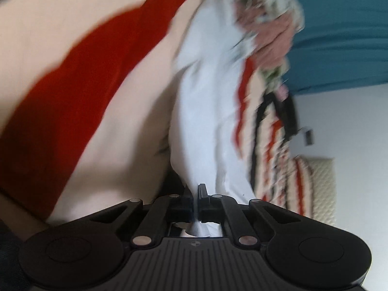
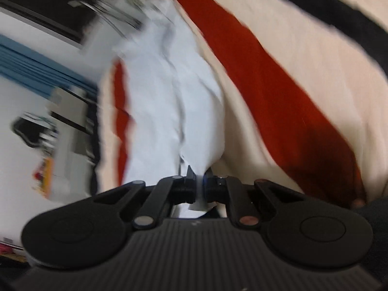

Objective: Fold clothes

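Observation:
A white garment stretches away from my left gripper, whose jaws are shut on its near edge. A fold of the white cloth pokes out behind the jaws. In the right wrist view the same white garment runs forward from my right gripper, which is also shut on a pinch of its edge. The garment hangs taut above a cream blanket with red stripes. Both views are blurred by motion.
A heap of patterned and pink clothes lies at the garment's far end. A teal cover and a white wall lie to the right in the left wrist view. Furniture and small items stand left in the right wrist view.

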The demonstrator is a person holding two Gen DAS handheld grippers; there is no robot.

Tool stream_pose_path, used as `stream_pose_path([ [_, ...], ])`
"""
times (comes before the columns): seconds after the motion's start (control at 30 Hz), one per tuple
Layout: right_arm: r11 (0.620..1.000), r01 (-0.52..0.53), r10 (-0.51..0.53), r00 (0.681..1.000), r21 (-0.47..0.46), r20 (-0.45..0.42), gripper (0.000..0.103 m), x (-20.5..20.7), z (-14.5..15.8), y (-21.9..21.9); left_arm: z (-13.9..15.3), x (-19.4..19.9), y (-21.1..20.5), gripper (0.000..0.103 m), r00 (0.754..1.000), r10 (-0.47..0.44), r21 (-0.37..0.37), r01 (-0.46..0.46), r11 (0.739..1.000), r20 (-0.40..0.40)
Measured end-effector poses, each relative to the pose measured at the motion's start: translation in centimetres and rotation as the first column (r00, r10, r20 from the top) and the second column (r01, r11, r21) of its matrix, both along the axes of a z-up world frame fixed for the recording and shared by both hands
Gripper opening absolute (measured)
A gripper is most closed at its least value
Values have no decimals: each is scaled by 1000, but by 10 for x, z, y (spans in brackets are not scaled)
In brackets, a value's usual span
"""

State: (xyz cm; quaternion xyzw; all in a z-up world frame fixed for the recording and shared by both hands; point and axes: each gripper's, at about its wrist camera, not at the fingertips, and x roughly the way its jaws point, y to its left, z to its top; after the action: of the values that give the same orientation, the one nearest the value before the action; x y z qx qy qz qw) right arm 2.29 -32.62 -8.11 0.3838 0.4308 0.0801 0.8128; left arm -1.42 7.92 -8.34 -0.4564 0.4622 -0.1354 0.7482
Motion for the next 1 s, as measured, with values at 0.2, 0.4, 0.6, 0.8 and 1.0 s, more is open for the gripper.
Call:
stream_pose_path([
  [0.2, 998, -21, 7, 970, 54, 241, 8, -25, 98, -12, 100, -23, 14, 3, 977, 43, -33, -37, 999, 207],
  [0.4, 997, -65, 49, 957, 47, 284, 8, -71, 109, -27, 112, -73, 10, 3, 976, 0, -6, 2, 1000, 219],
  [0.6, 996, -70, 62, 989, 55, 134, 8, -94, 56, -27, 67, -100, 15, 3, 996, -26, 10, 25, 1000, 83],
  [0.8, 987, -1, -12, 996, 158, 84, 9, -38, 45, -37, 74, -18, 12, 4, 995, -48, 84, 41, 996, 86],
  [1.0, 977, 98, -118, 988, 190, 101, 9, 94, 33, -33, 91, 121, -12, 4, 981, -48, 290, -8, 957, 188],
])
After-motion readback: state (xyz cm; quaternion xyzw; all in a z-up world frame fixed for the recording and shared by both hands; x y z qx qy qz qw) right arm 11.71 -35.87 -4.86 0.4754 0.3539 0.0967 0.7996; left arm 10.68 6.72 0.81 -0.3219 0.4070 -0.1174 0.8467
